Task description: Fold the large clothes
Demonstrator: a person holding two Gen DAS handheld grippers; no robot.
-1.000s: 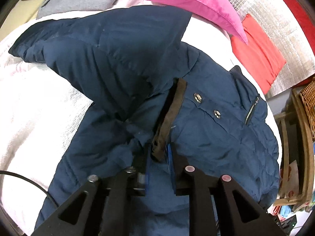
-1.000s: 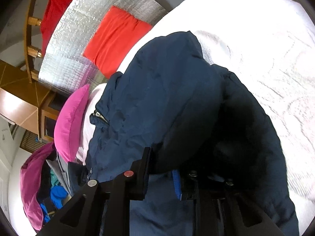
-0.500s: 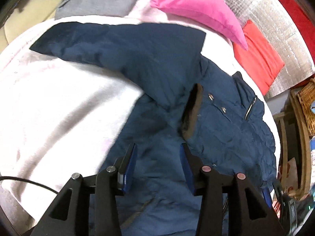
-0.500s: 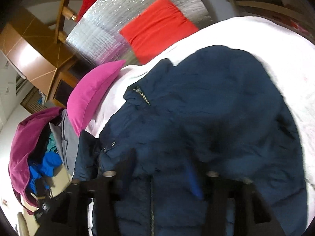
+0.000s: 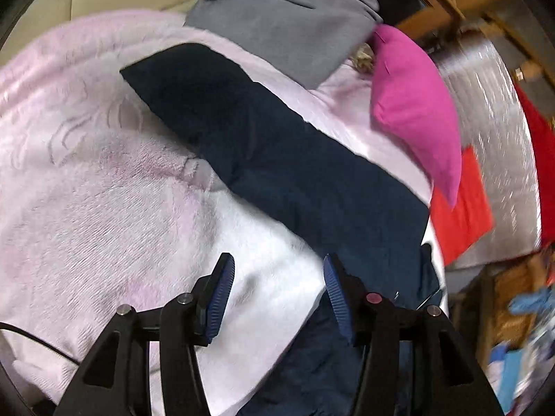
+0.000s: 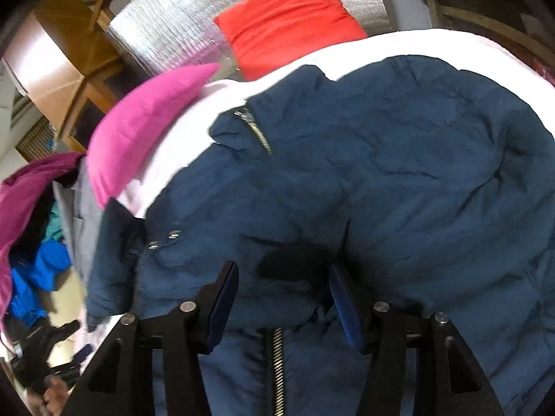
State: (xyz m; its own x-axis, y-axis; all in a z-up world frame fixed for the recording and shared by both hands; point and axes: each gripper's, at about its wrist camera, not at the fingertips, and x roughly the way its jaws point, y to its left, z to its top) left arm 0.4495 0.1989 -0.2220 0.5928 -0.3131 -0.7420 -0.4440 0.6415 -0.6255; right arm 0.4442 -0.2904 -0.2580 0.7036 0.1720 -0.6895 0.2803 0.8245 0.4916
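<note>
Jacket (image 6: 399, 180) lies puffy, one sleeve (image 5: 277, 159) flung across the blanket (image 5: 104, 208), folding barely begun, my left claw (image 5: 275, 289) and right claw (image 6: 282, 298) both gaping, holding nothing.

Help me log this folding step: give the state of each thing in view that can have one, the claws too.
left claw: open, holding nothing, over the blanket.
right claw: open, holding nothing, over the jacket.
navy jacket: lying crumpled on the bed, front zipper closed where visible.
jacket sleeve: stretched out flat across the blanket.
pink blanket: spread over the bed.
pink pillow: lying at the blanket's far edge.
</note>
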